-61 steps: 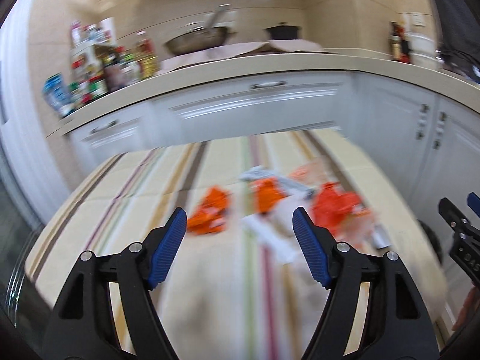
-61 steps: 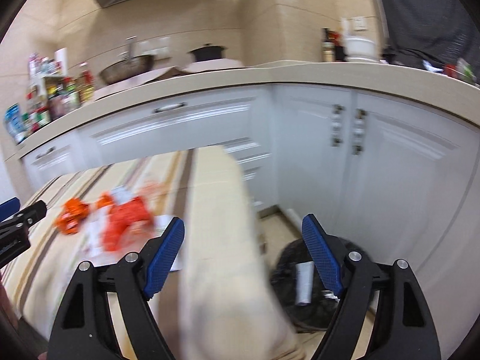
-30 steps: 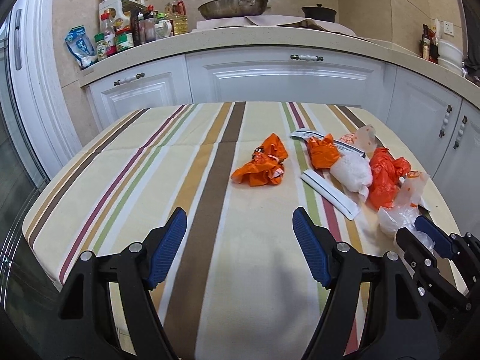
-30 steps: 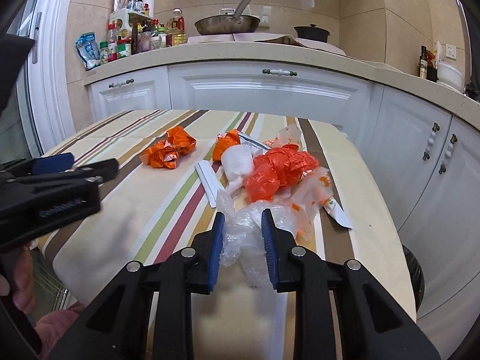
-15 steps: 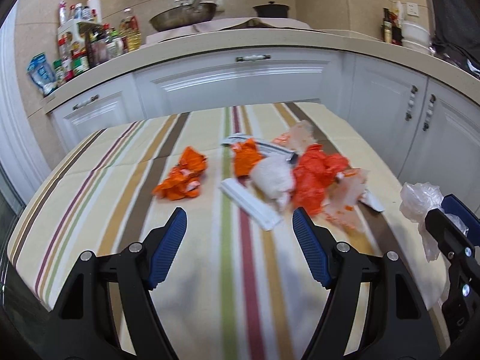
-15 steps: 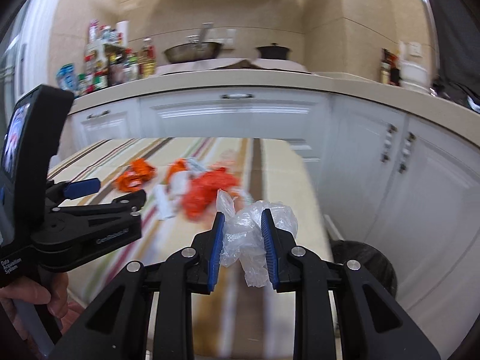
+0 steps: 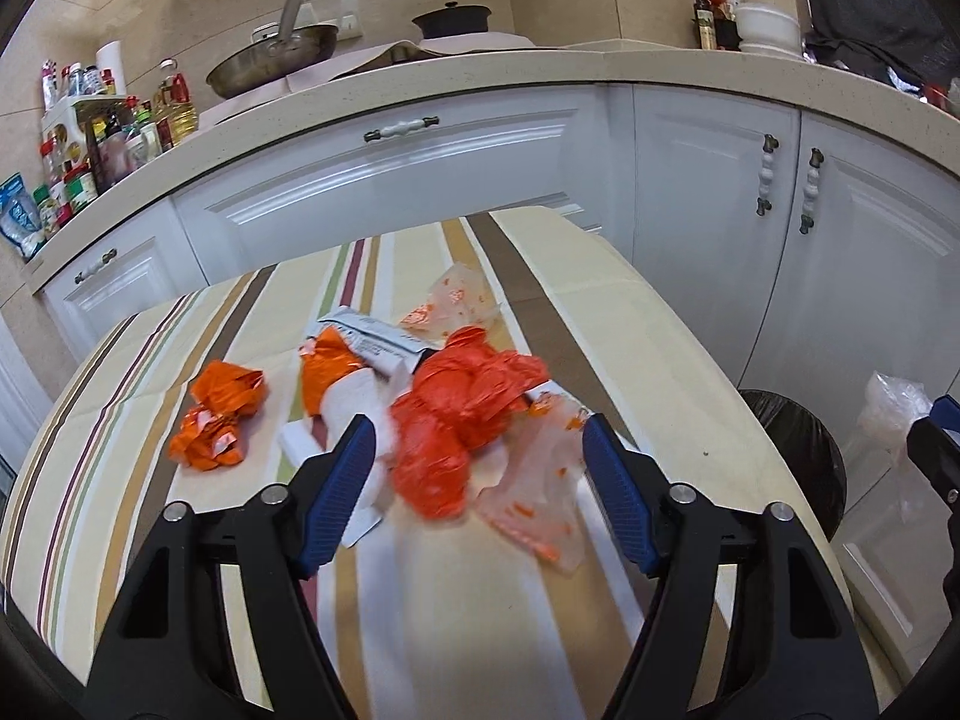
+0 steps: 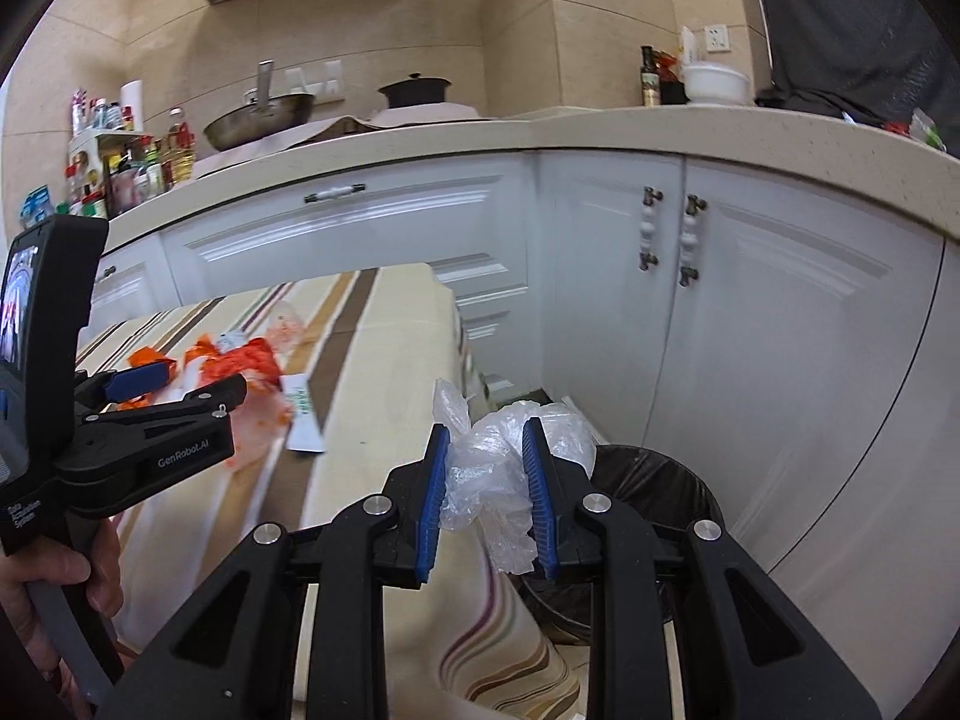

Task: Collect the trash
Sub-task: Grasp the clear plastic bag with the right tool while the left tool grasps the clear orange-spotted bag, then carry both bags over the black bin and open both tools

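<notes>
My right gripper [image 8: 485, 489] is shut on a crumpled clear plastic bag [image 8: 489, 468] and holds it past the table's right edge, above a black-lined trash bin [image 8: 654, 492]. The bag [image 7: 894, 414] and bin [image 7: 792, 438] also show at the right of the left wrist view. My left gripper [image 7: 480, 480] is open and empty, just above the striped table [image 7: 600, 324], around a crumpled red-orange bag [image 7: 462, 414]. Beside it lie a clear orange-speckled wrapper [image 7: 534, 492], an orange wrapper [image 7: 219, 420], white tissue [image 7: 354, 402] and a white printed packet [image 7: 372, 348].
White kitchen cabinets [image 8: 780, 300] stand close behind the table and bin, under a beige counter [image 7: 540, 78] with a pan, pot and bottles. The table's right edge [image 8: 456, 324] drops off beside the bin. The left gripper's body [image 8: 150, 444] shows at left in the right wrist view.
My right gripper has carried the clear bag rightward off the table to above the bin. My left gripper has moved forward and right, closer to the red-orange bag.
</notes>
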`<state>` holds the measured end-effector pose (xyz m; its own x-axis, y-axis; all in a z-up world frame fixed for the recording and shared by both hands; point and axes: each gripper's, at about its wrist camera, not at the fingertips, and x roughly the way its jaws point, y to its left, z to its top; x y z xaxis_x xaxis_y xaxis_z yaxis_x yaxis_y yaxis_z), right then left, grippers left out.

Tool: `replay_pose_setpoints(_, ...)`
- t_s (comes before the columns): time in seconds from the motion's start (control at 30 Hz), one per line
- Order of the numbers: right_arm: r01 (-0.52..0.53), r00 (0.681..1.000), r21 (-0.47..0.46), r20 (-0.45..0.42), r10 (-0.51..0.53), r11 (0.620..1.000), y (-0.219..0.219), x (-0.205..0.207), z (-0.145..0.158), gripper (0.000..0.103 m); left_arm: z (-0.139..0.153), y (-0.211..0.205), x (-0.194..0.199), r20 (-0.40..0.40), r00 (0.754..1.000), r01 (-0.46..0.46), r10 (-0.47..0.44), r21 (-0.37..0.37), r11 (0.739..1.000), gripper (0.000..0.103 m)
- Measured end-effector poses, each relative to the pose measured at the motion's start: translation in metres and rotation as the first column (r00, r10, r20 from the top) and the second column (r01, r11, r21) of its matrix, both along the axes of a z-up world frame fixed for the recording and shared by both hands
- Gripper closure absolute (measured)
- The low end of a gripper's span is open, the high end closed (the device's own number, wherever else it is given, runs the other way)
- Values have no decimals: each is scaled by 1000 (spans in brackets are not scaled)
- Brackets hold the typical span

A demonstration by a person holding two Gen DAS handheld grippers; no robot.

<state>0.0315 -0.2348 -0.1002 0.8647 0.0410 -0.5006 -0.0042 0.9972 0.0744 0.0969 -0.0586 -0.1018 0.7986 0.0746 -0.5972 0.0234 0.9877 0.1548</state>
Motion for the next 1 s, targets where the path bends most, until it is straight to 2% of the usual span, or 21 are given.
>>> replay_pose_setpoints(0.07, 4, 1000, 11, -7, -4, 1000, -6, 3, -2, 77, -4, -4, 5, -15, 1000, 10, -10, 11, 1000, 54)
replay_pose_setpoints(0.1, 5, 1000, 15, -9, -5, 1000, -8, 4, -4, 77, -6, -5, 6, -23, 1000, 13, -13, 13, 1000, 59)
replay_pose_setpoints(0.17, 5, 1000, 29, -14, -5, 1000, -13, 6, -6, 77, -10, -6, 7, -39, 999, 23, -23, 12, 1000, 77)
replay_pose_setpoints(0.23, 6, 1000, 39, -18, -6, 999, -16, 9, -7, 77, -12, -7, 7, -48, 998, 34, -33, 15, 999, 89)
replay_pose_setpoints(0.47, 8, 1000, 47, -25, -7, 999, -21, 12, -11, 77, -9, -11, -7, -16, 999, 42, -41, 37, 998, 91)
replay_pose_setpoints(0.67, 23, 1000, 45, -22, -22, 999, -26, 13, -11, 77, 1, -15, -19, -1, 998, 56, -56, 21, 998, 91)
replay_pose_setpoints(1.0, 90, 996, 27, -21, -89, 996, -53, 13, -13, 77, 12, -53, -22, 26, 990, 140, -140, 2, 990, 91)
